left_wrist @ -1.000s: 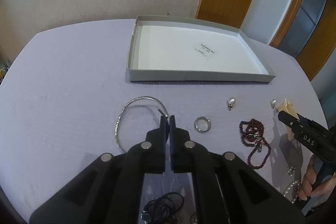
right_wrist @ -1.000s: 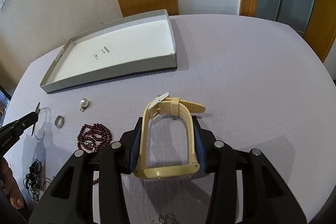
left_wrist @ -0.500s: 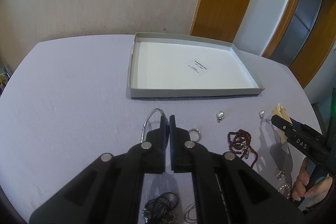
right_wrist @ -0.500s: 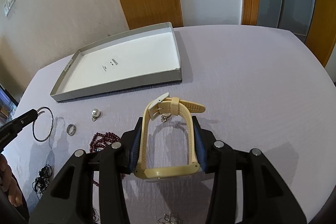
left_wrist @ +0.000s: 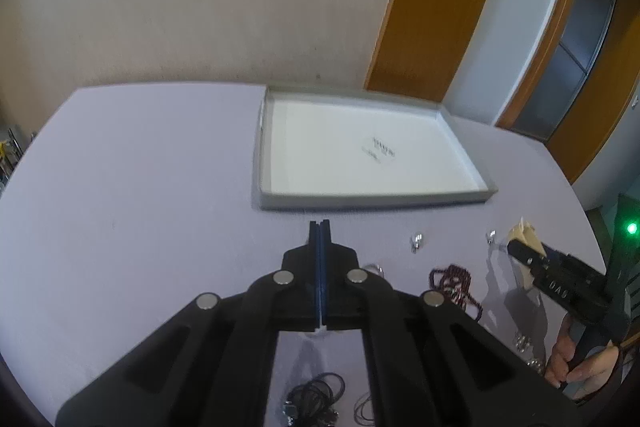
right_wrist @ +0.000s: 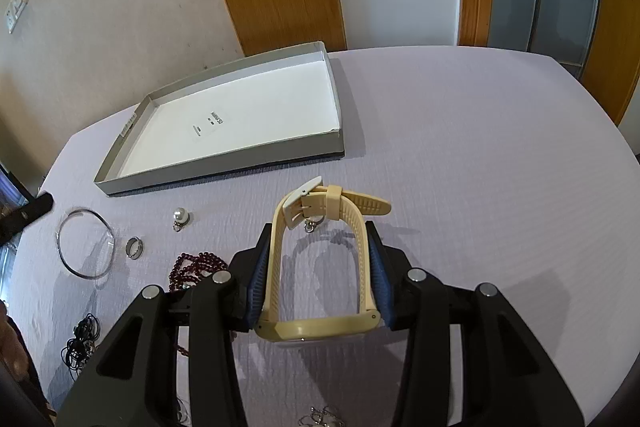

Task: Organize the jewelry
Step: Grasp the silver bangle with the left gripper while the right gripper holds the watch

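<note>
1. My right gripper is clamped on the cream watch, one blue pad against each side of the strap loop, with the watch case nearest my wrist and the buckle end pointing toward the grey tray.
2. My left gripper has its two pads pressed flat together just short of the tray's near wall. In the right wrist view its tip appears to hold the silver bangle by the rim, but that edge is blurred, so I cannot be sure of the grip.
3. The tray sits on the lavender desk; its white floor carries only a small printed label.
4. On the desk in front of the tray lie a pearl pendant, a silver ring and a dark red bead strand, the ring between the bangle and the beads.
5. A second small pendant lies on the desk, seen inside the watch loop, just below the buckle.
6. A tangle of black cord lies further from the tray, under my left gripper.
</note>
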The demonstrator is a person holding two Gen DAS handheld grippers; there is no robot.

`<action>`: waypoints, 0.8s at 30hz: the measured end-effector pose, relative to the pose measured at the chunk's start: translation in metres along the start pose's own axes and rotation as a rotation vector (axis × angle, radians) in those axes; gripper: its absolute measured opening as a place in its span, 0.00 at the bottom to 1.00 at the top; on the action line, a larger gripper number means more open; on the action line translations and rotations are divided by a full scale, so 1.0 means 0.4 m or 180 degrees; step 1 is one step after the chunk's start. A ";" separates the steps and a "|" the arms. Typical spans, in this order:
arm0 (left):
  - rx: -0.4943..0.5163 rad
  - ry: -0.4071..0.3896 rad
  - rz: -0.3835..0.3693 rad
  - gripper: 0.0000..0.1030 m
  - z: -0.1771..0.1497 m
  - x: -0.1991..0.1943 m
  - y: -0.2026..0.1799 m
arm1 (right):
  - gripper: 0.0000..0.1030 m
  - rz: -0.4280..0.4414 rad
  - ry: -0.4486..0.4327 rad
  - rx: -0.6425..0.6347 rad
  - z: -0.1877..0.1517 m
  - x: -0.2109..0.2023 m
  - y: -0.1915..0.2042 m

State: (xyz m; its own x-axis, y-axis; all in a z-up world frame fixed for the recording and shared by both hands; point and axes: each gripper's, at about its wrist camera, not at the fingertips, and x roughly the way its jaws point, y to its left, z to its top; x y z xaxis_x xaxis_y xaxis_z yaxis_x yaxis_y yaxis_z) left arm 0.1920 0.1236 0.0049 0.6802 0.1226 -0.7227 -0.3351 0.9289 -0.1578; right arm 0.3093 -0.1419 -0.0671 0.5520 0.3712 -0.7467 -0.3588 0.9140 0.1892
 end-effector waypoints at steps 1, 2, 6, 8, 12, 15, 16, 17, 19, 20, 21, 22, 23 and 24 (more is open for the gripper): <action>0.0000 -0.0019 0.0001 0.00 0.004 -0.006 0.001 | 0.44 0.0002 0.0000 0.0001 0.000 -0.001 0.000; 0.0008 -0.0037 0.0009 0.00 0.008 -0.010 0.000 | 0.44 0.0002 -0.0002 0.0003 0.000 -0.002 0.000; 0.0005 0.0016 0.0021 0.00 0.006 -0.002 0.005 | 0.44 0.0000 0.0000 0.0000 0.001 -0.004 0.001; 0.0027 0.0124 0.0010 0.00 -0.003 0.015 0.010 | 0.44 -0.0001 0.0000 -0.0004 0.002 -0.006 0.002; 0.0018 0.0367 0.0057 0.02 -0.043 0.070 0.026 | 0.44 0.0001 0.0001 -0.0012 0.002 -0.008 0.004; 0.0056 0.0496 0.0104 0.07 -0.076 0.108 0.028 | 0.44 0.0000 0.0009 -0.0018 0.004 -0.008 0.007; 0.0062 0.0520 0.0119 0.13 -0.082 0.114 0.029 | 0.44 0.0000 0.0010 -0.0018 0.005 -0.008 0.007; 0.0072 0.0562 0.0143 0.16 -0.093 0.126 0.029 | 0.44 -0.0001 0.0009 -0.0019 0.005 -0.008 0.007; 0.0074 0.0612 0.0157 0.25 -0.108 0.139 0.031 | 0.44 -0.0006 0.0009 -0.0018 0.006 -0.007 0.008; 0.0079 0.0626 0.0162 0.25 -0.114 0.144 0.030 | 0.44 -0.0004 0.0011 -0.0018 0.007 -0.007 0.008; 0.0122 0.0591 0.0172 0.29 -0.118 0.141 0.023 | 0.44 -0.0003 0.0012 -0.0019 0.007 -0.008 0.009; 0.0141 0.0594 0.0163 0.32 -0.121 0.139 0.018 | 0.44 -0.0002 0.0011 -0.0019 0.007 -0.008 0.009; 0.0160 0.0595 0.0153 0.32 -0.124 0.138 0.013 | 0.44 -0.0003 0.0014 -0.0020 0.008 -0.007 0.009; 0.0181 0.0596 0.0154 0.32 -0.126 0.137 0.009 | 0.44 -0.0003 0.0016 -0.0018 0.008 -0.008 0.009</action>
State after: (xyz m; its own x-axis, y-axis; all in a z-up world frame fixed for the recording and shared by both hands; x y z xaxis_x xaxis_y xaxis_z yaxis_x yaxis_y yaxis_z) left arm 0.1952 0.1159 -0.0695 0.5294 0.1053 -0.8418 -0.3235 0.9424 -0.0855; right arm 0.3087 -0.1393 -0.0621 0.5484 0.3696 -0.7501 -0.3626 0.9134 0.1850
